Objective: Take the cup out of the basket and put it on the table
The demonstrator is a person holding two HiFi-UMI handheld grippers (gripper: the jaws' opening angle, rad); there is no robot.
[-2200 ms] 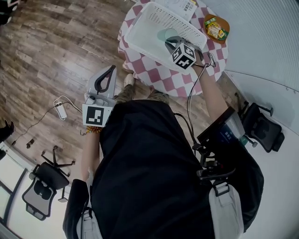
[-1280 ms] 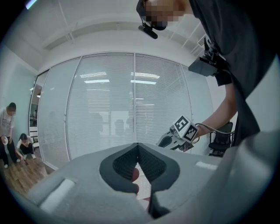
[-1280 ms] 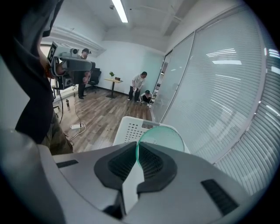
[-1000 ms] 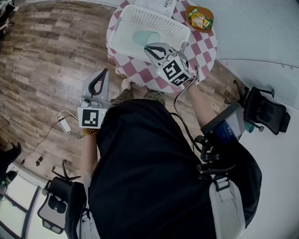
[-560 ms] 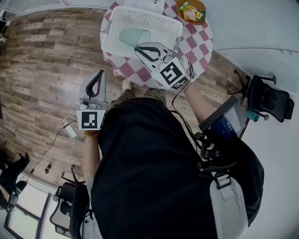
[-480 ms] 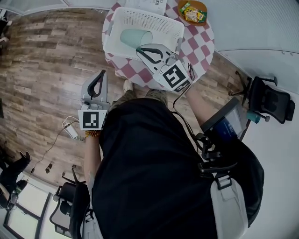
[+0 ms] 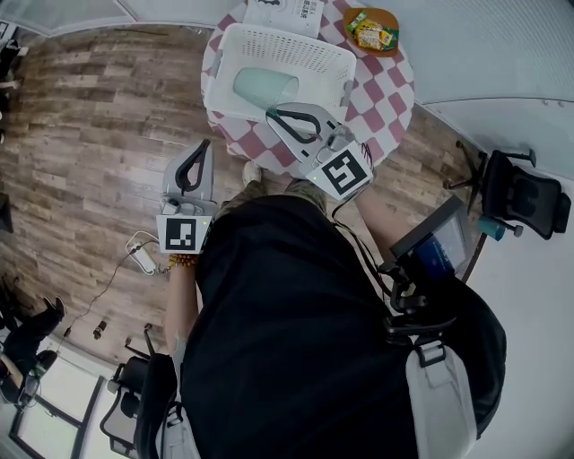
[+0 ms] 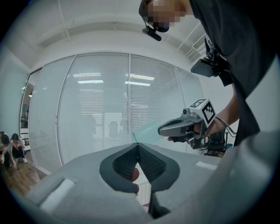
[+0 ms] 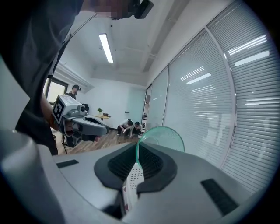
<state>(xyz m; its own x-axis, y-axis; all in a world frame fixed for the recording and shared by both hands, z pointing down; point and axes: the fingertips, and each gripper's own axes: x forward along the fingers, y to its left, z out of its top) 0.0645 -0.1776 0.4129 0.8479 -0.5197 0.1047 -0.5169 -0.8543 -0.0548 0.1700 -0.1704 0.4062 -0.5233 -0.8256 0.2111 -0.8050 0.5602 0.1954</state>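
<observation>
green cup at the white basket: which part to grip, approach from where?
Pinch the thin wall at the rim of the cup, one jaw inside the mouth, coming from the near side of the basket. The body looks too wide for the jaws, while the wall slips edge-on between them. The right gripper is shut on it that way.

Cup (image 9: 164,136) partly hidden by right hand-held gripper (image 9: 137,146), paper (image 7: 289,9) cut off
</observation>
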